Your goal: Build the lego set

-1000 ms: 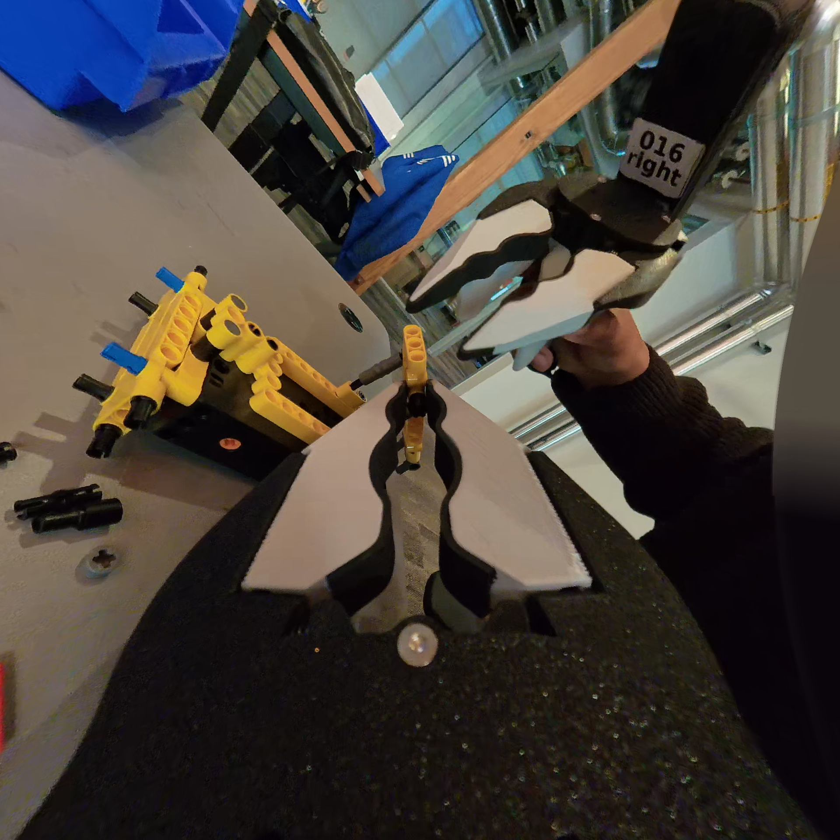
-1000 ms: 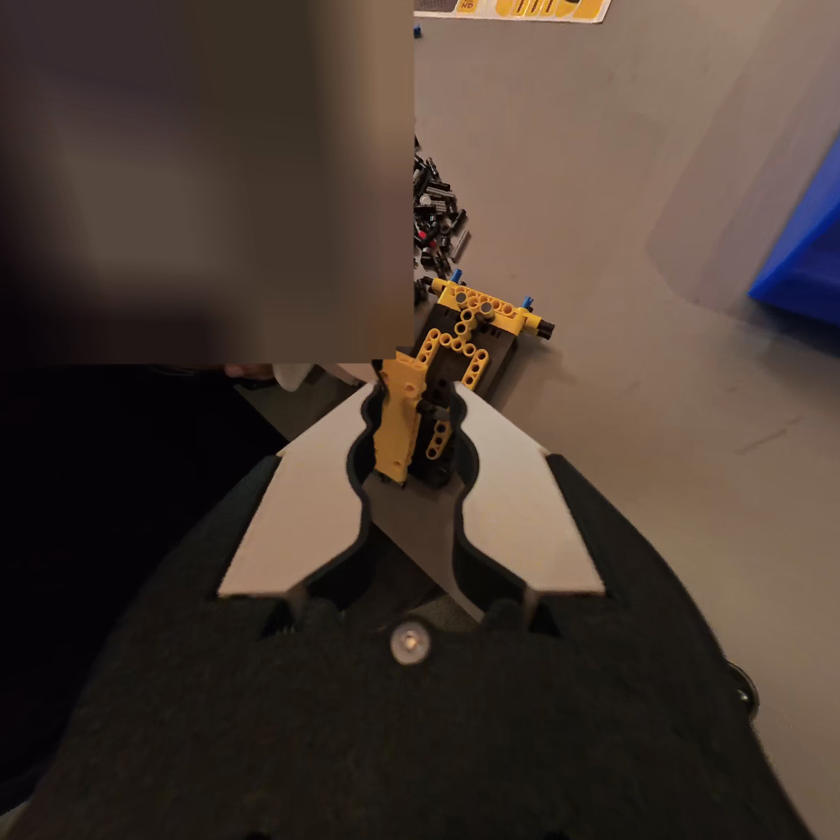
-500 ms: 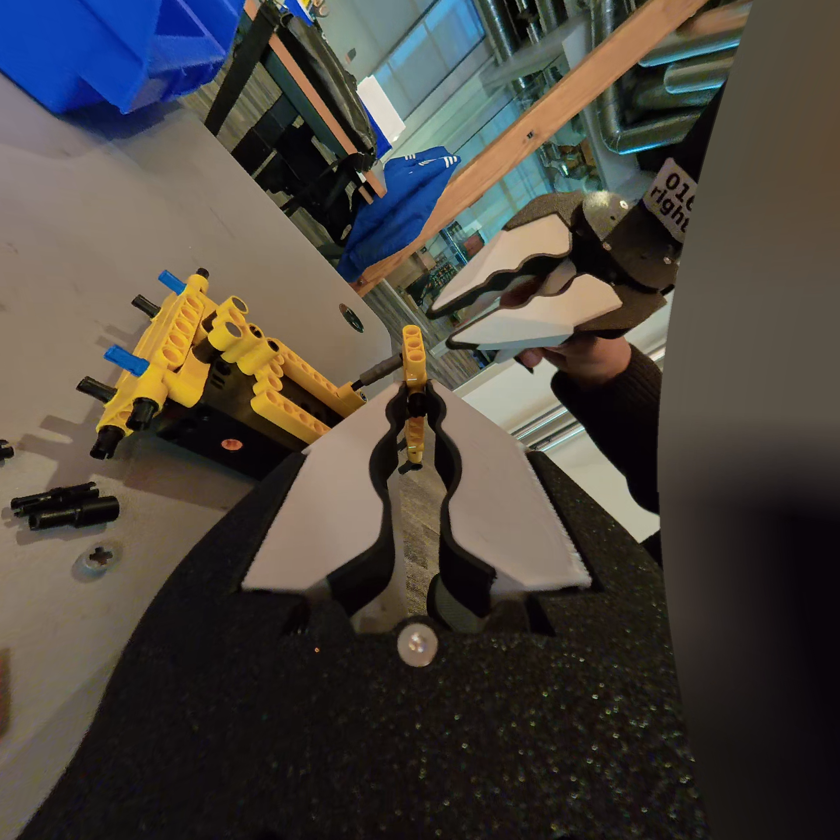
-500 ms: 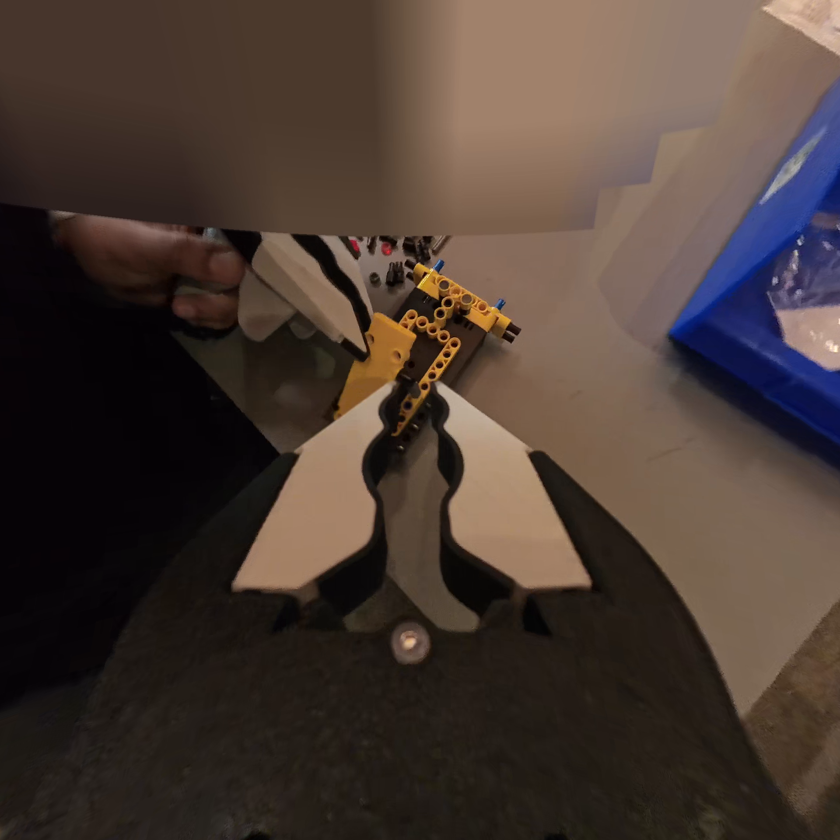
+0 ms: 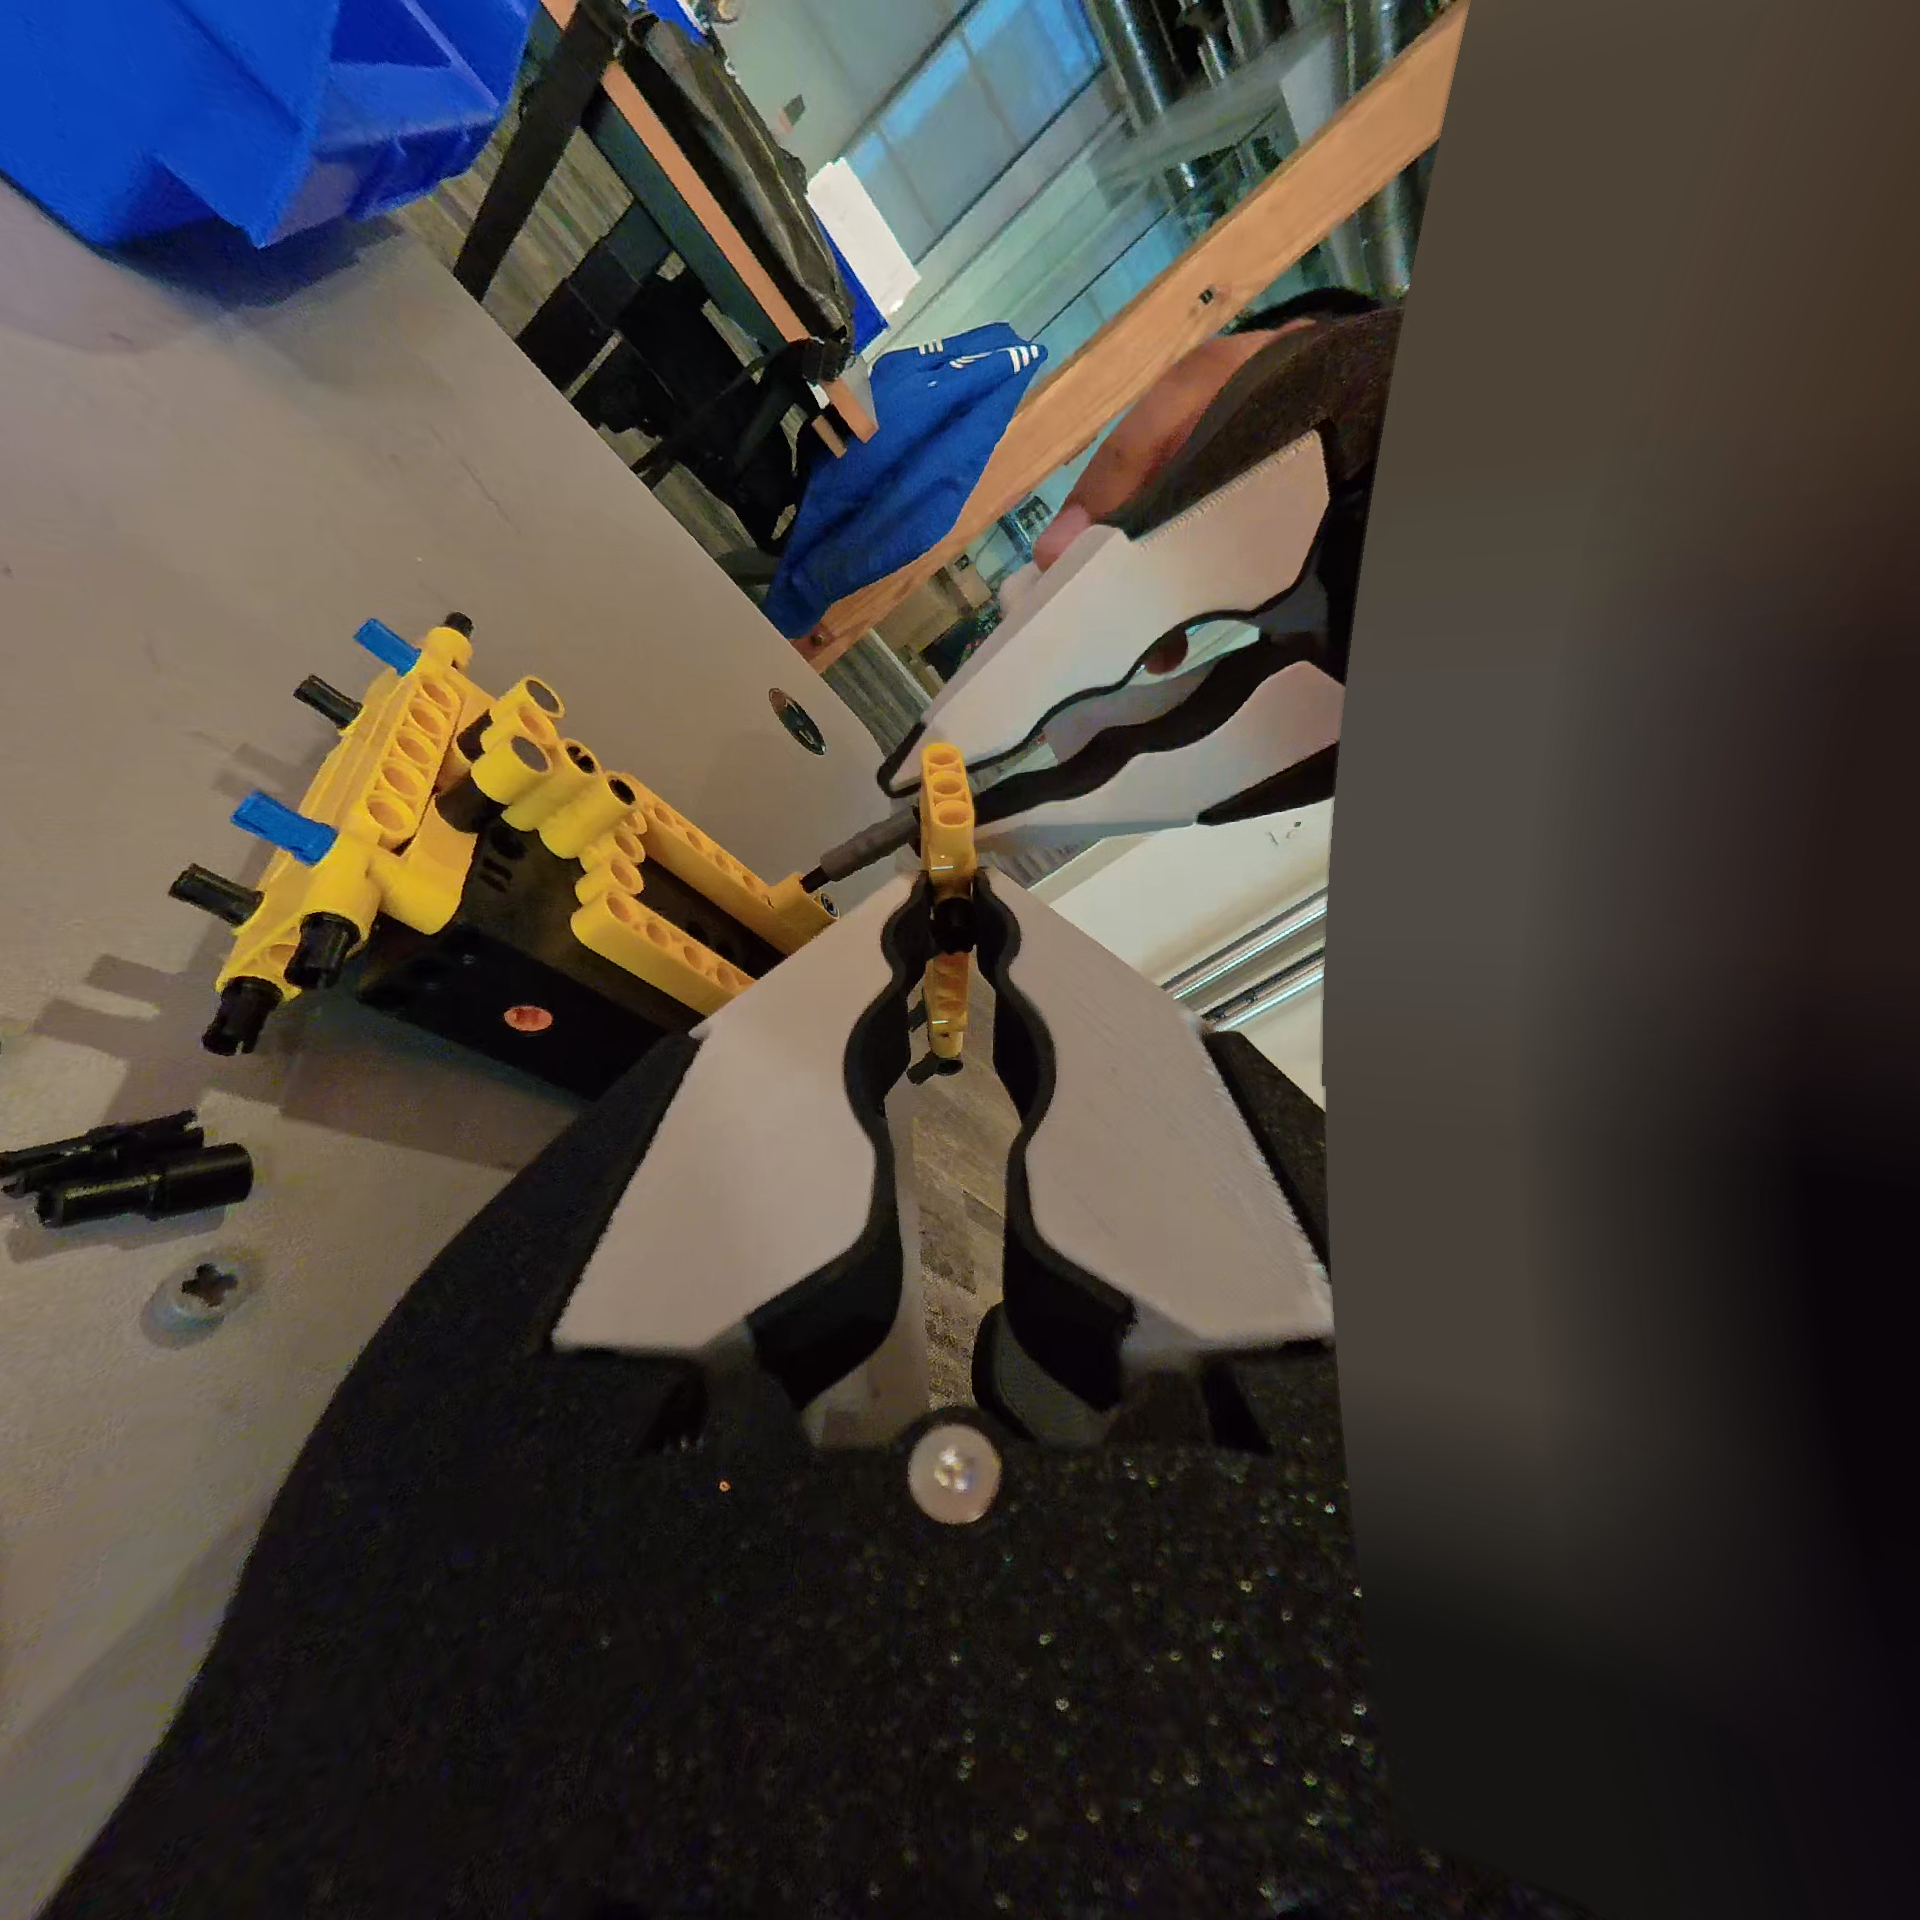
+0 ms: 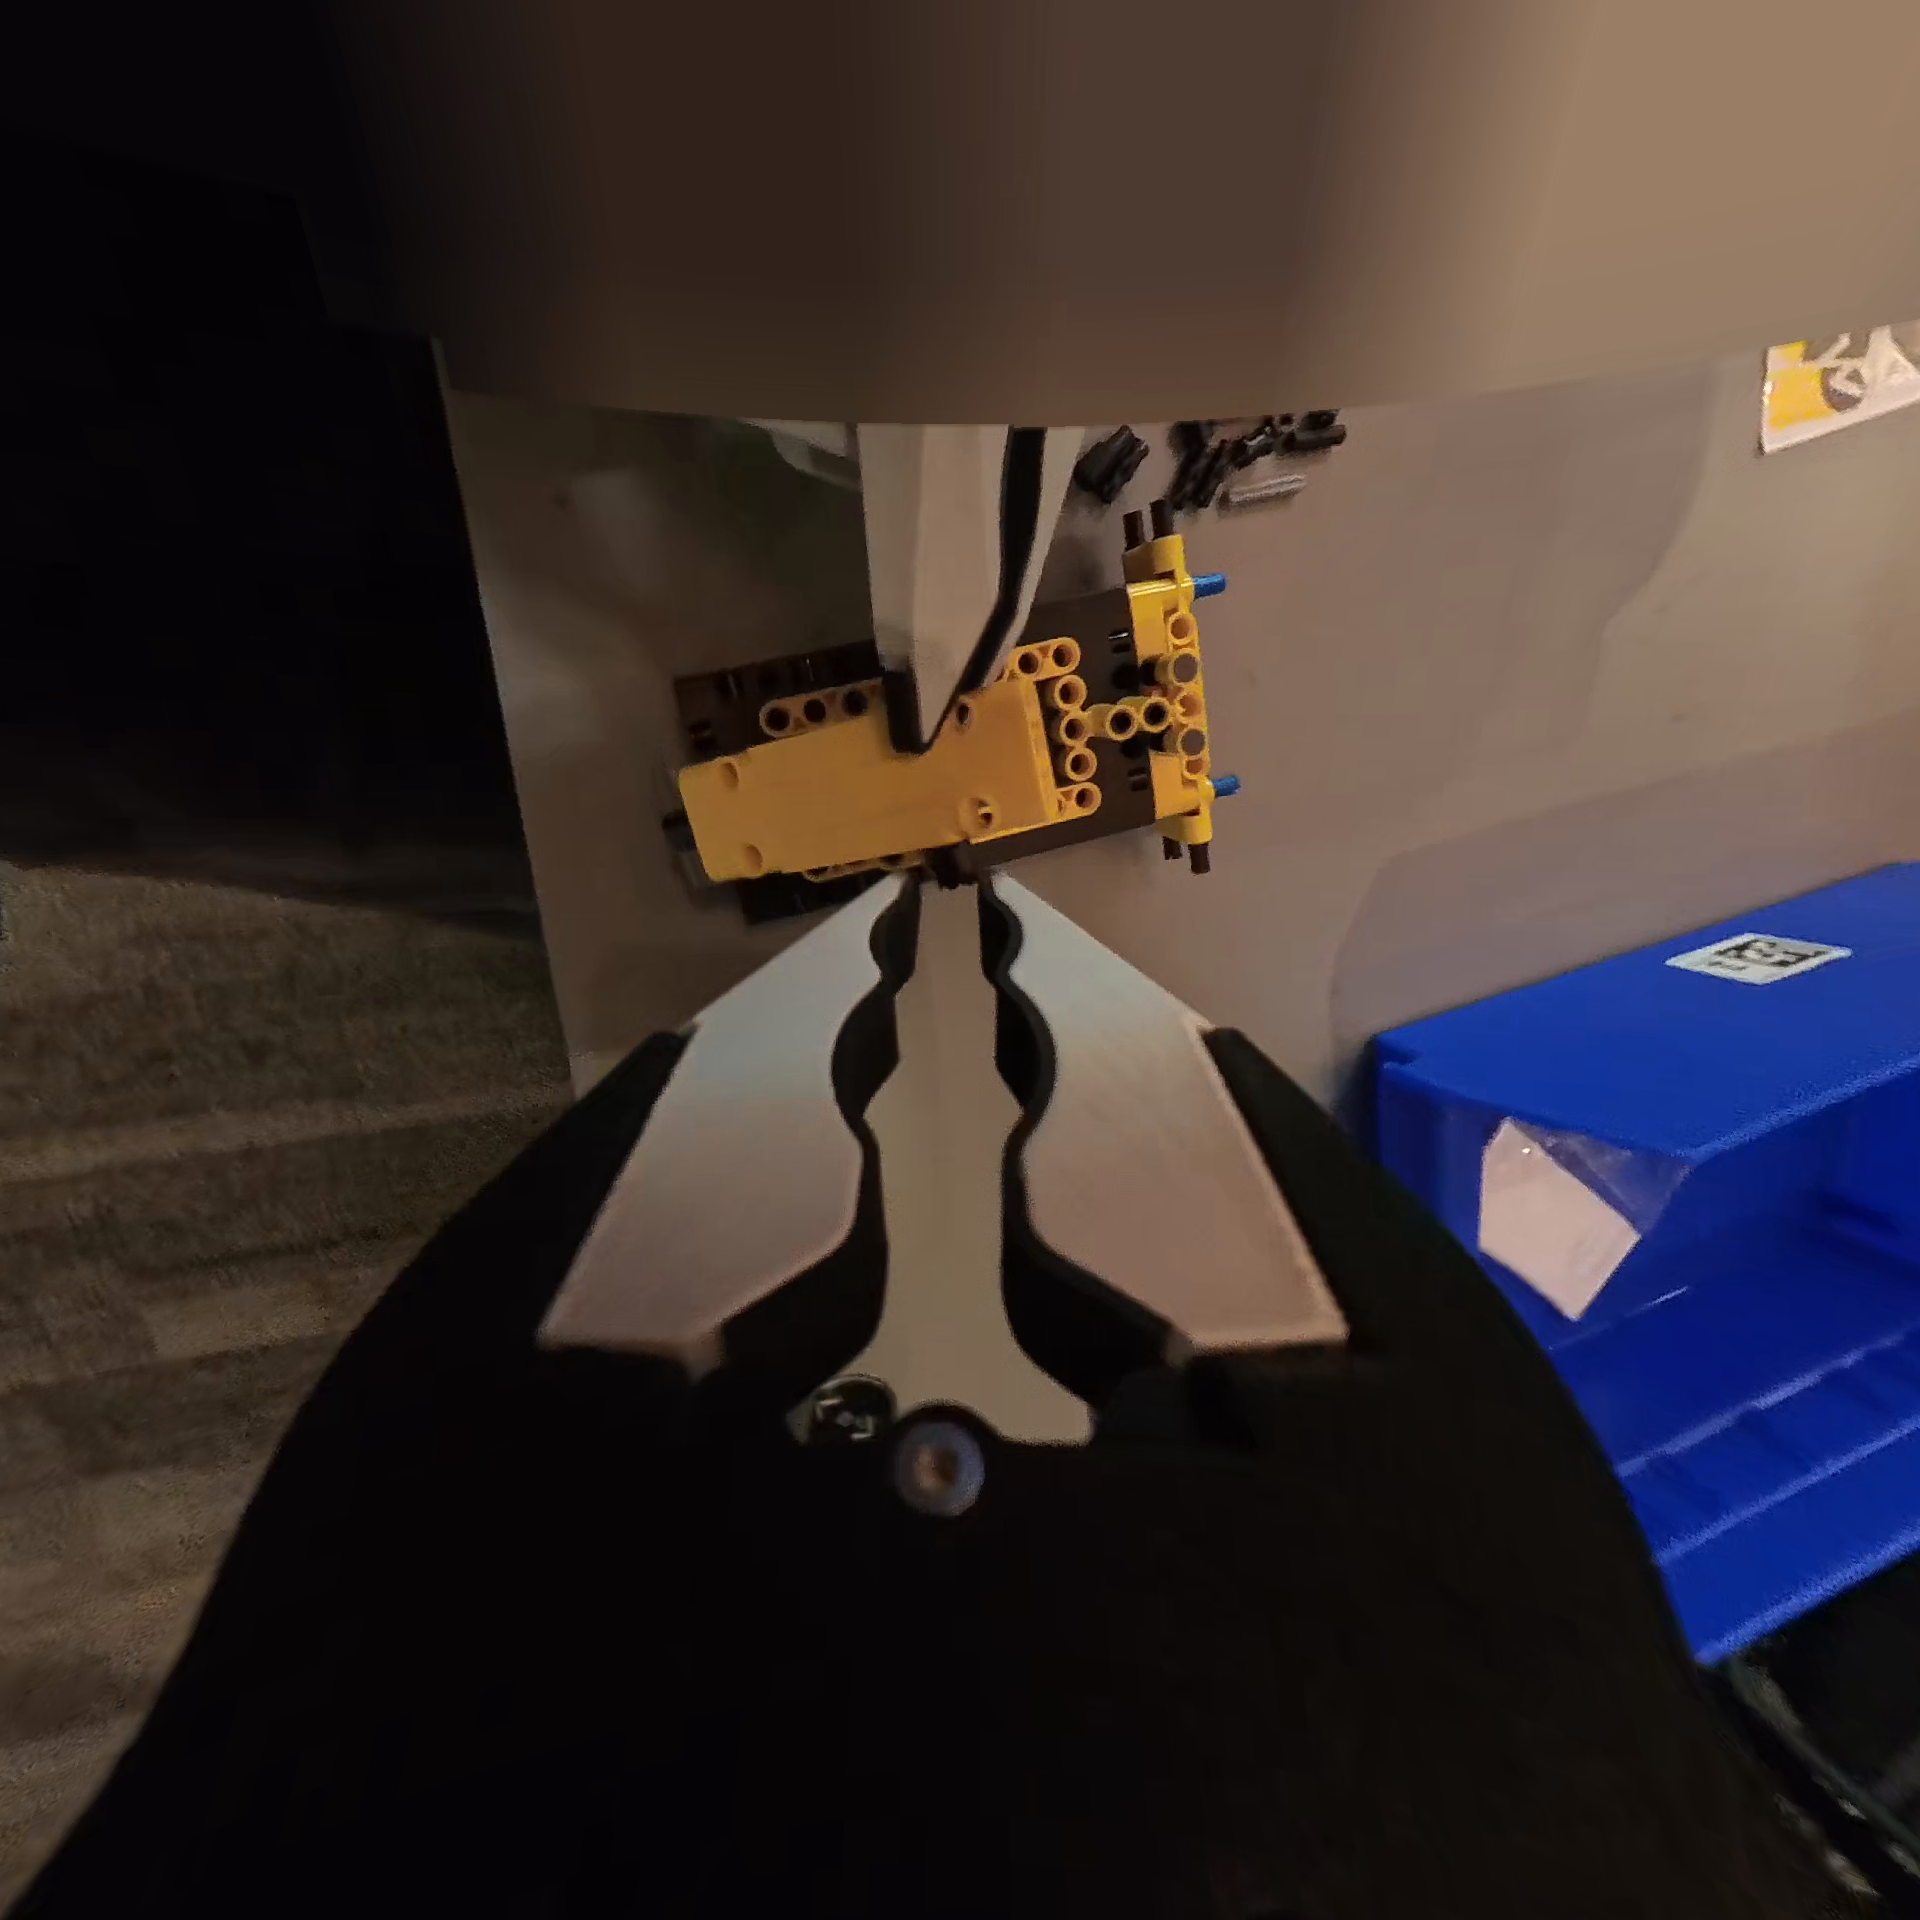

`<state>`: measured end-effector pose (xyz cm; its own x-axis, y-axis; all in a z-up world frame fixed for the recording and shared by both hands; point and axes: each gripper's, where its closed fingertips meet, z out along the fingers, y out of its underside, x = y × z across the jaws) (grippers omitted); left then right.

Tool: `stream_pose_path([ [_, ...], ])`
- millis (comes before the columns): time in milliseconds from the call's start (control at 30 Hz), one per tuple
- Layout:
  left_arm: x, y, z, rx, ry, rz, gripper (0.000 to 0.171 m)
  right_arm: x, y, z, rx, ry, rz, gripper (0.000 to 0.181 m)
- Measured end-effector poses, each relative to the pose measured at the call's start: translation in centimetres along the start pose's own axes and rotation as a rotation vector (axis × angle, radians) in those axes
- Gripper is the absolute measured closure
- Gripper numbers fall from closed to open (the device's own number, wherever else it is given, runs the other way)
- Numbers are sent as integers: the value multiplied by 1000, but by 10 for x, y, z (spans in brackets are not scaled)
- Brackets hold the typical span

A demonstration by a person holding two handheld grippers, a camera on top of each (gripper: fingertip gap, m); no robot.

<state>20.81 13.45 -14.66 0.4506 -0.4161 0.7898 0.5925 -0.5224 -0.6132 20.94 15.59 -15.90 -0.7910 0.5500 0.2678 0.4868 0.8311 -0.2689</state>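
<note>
My left gripper is shut on a flat yellow panel, seen edge-on, and holds it above the near table edge. In the right wrist view the panel lies broadside, with the left gripper coming down onto it from above. My right gripper has its tips closed to a narrow gap around a small dark pin at the panel's near edge. It also shows in the left wrist view, just behind the panel's top. A yellow-and-black brick assembly with blue pins sits on the grey table.
Loose black pins lie near a screw head in the table. More small black parts and a printed sheet lie farther off. A blue bin stands to the right. A person's hand holds the right gripper. The tips of both grippers are at nearly the same place.
The right gripper came down from high on the right to the panel's edge, and its jaws narrowed. The left gripper kept the yellow panel almost still.
</note>
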Motion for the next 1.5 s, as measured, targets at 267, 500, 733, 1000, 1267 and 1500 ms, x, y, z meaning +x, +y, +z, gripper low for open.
stream_pose_path([
  [267,0,0,0,-6,9,-10,164,-2,-1,3,38,-105,-12,174],
  [500,0,-1,1,2,12,-30,164,-3,-1,4,59,-202,41,174],
  [733,-1,-1,1,5,13,-44,164,-3,-1,6,82,-294,87,175],
  [1000,-2,-2,1,9,17,-58,165,-4,-2,6,100,-362,107,175],
  [1267,-2,-2,0,5,23,-63,165,-4,-2,7,115,-377,140,175],
  [1500,-3,-1,1,-8,21,-56,165,-5,0,8,68,-373,127,175],
])
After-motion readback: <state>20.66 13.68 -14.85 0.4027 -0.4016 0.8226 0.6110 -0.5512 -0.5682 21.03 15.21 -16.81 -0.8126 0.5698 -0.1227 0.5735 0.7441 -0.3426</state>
